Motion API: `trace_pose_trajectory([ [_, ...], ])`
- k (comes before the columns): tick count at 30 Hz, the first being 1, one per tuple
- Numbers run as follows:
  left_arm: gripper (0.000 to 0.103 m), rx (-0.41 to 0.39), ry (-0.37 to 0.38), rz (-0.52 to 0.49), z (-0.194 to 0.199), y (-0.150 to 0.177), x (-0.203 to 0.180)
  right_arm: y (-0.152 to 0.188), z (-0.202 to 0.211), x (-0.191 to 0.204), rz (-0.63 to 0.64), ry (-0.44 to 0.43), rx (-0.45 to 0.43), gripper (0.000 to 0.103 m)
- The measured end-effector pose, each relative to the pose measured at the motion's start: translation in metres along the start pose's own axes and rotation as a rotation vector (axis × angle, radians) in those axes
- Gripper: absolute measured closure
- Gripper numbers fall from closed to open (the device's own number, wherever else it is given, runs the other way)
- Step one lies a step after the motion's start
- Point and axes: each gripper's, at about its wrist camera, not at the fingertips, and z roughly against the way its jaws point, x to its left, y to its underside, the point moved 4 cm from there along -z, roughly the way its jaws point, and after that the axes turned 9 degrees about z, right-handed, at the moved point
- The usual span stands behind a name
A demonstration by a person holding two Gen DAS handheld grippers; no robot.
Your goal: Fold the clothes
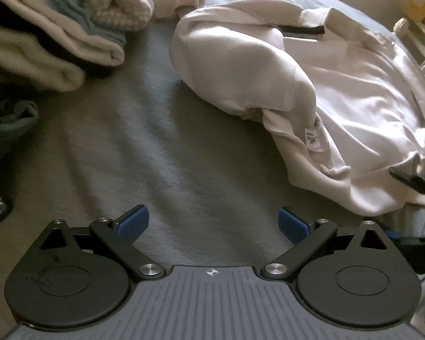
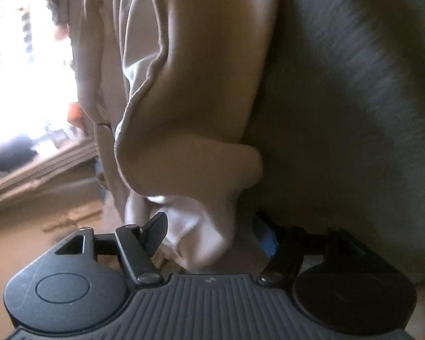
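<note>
My left gripper (image 1: 213,223) has its jaws wide apart over the bed (image 1: 155,141), holding nothing. My right gripper (image 2: 209,229) has cloth from the white hoodie (image 2: 189,99) between its jaws; I cannot tell if they pinch it.

Left wrist view is pretty dim overall, soft daylight falling on the pale hoodie (image 1: 269,65), whose folds throw a soft shadow onto the grey bed cover (image 1: 155,147) just beside it. The far right edge past the hoodie is smeared with motion blur, and the folded pile (image 1: 56,28) on the other side of the hoodie looks soft and bowed by the fisheye. The corners go dark.

Right wrist view is rougher: the window (image 2: 28,70) is totally blown out, pure white glare. The hoodie next to it is backlit and muddy, the cover streaked with blur, and nothing is really sharp.
</note>
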Motion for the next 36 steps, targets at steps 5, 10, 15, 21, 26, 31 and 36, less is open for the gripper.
trace_pose_trajectory([
  [5,0.004,0.007,0.032,0.034,-0.007,-0.002,0.004,0.017,-0.041,0.008,0.002,-0.031,0.0,0.05],
  [10,0.005,0.005,0.042,0.111,-0.011,-0.008,0.013,0.042,-0.073,0.015,0.058,-0.001,0.049,0.092],
  [15,0.005,-0.02,0.036,0.096,-0.008,-0.013,0.012,0.047,-0.048,0.052,0.183,-0.076,0.0,0.096],
  [21,0.005,-0.006,0.068,0.078,-0.004,-0.01,0.008,0.052,0.008,0.113,0.37,-0.198,0.009,0.096],
  [26,0.005,0.001,0.09,0.043,0.001,-0.003,0.003,0.05,0.056,0.129,0.395,-0.247,0.005,0.096],
  [31,0.005,0.023,0.1,0.007,0.0,0.005,-0.004,0.027,0.096,0.106,0.343,-0.218,-0.081,0.095],
  [36,0.005,0.055,0.101,-0.051,-0.005,0.012,-0.015,0.001,0.099,0.041,0.208,-0.059,-0.125,0.095],
])
